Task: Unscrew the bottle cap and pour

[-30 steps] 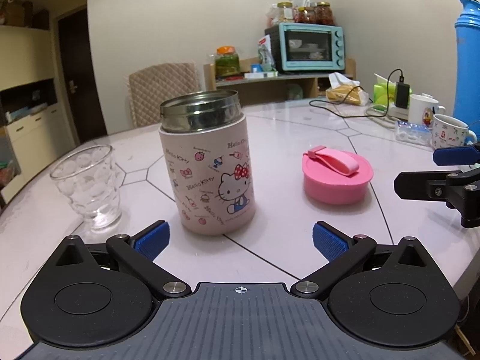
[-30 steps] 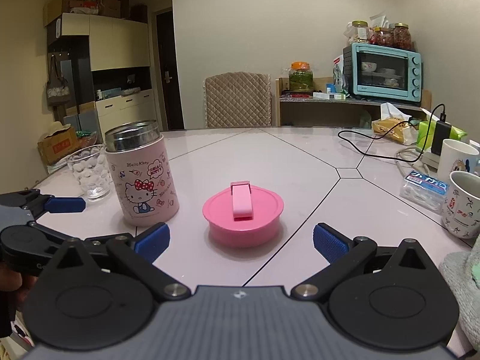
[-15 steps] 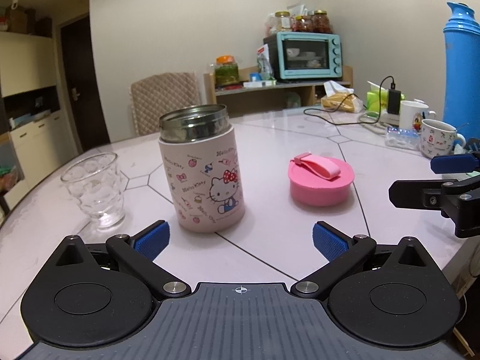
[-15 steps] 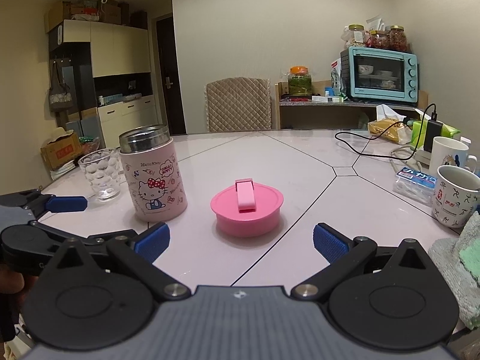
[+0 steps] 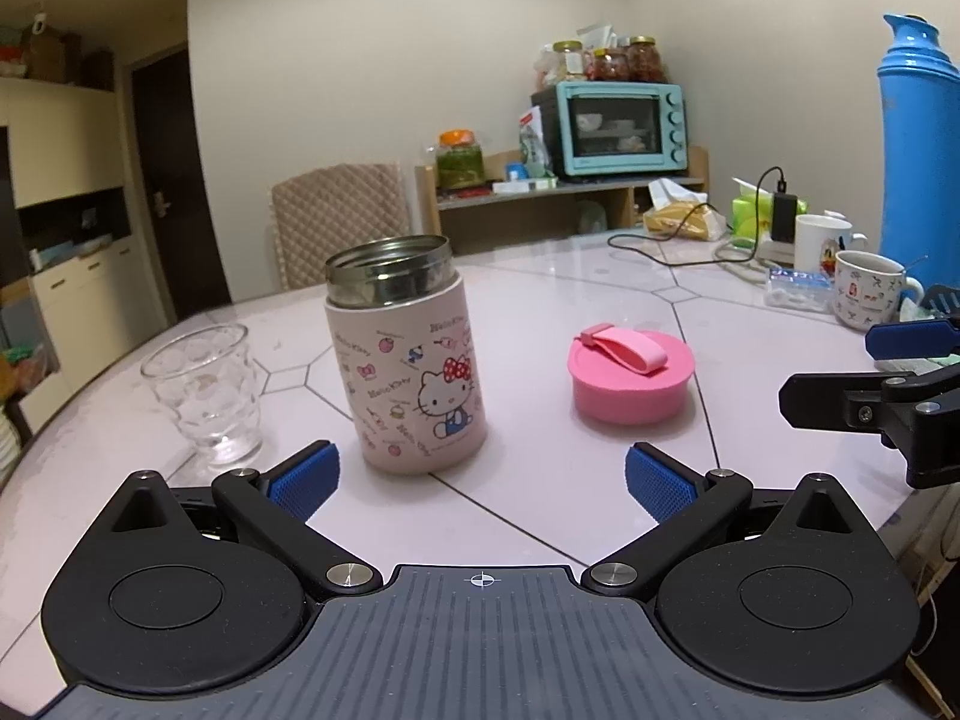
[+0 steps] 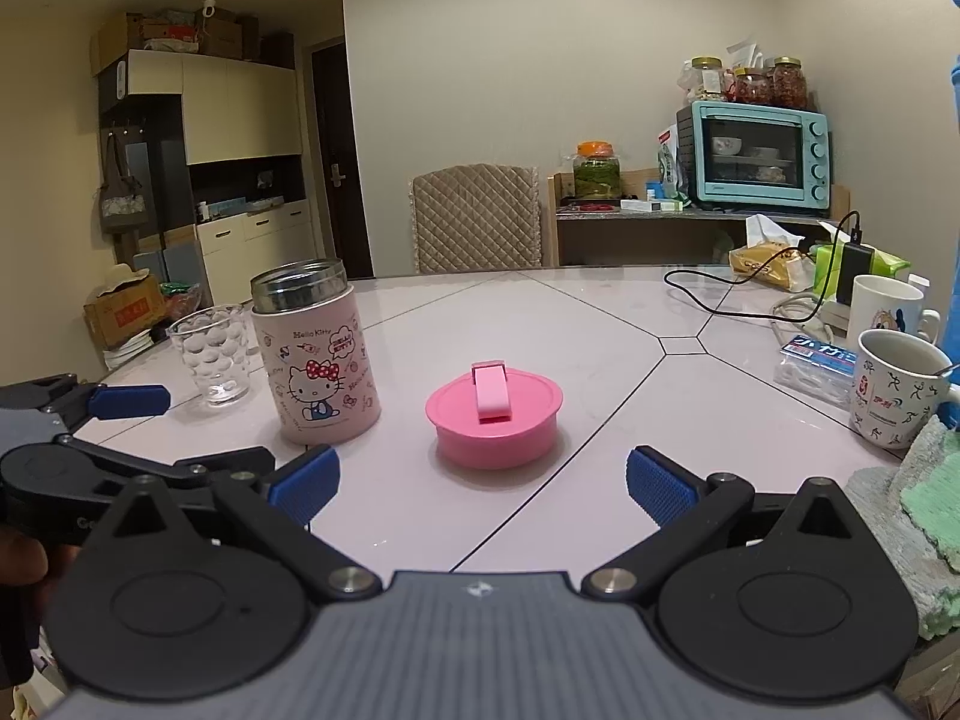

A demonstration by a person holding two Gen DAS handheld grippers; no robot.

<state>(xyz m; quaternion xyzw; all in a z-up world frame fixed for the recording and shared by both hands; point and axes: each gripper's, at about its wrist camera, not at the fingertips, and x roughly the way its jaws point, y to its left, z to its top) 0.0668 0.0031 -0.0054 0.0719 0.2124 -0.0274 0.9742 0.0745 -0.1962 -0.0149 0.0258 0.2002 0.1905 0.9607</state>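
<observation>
A pink Hello Kitty bottle (image 5: 411,378) (image 6: 315,360) stands upright and uncapped on the white table (image 5: 540,294), its steel mouth bare. Its pink cap (image 5: 630,375) (image 6: 495,414) lies flat to the right of it, strap on top. A clear glass (image 5: 207,393) (image 6: 213,354) stands left of the bottle. My left gripper (image 5: 480,477) is open, held back from the bottle with nothing between its fingers. My right gripper (image 6: 480,483) is open too, a short way in front of the cap. Each gripper shows at the edge of the other's view.
Two mugs (image 5: 867,291), a small packet, a charger cable and a tall blue flask (image 5: 918,138) crowd the table's right side. A green cloth (image 6: 912,498) lies at the near right edge. A quilted chair (image 6: 477,219) and a shelf with a teal oven stand beyond the table.
Both grippers have drawn back from the table, so the bottle, cap and glass look smaller and farther. Nothing on the table has moved, and both grippers stay open.
</observation>
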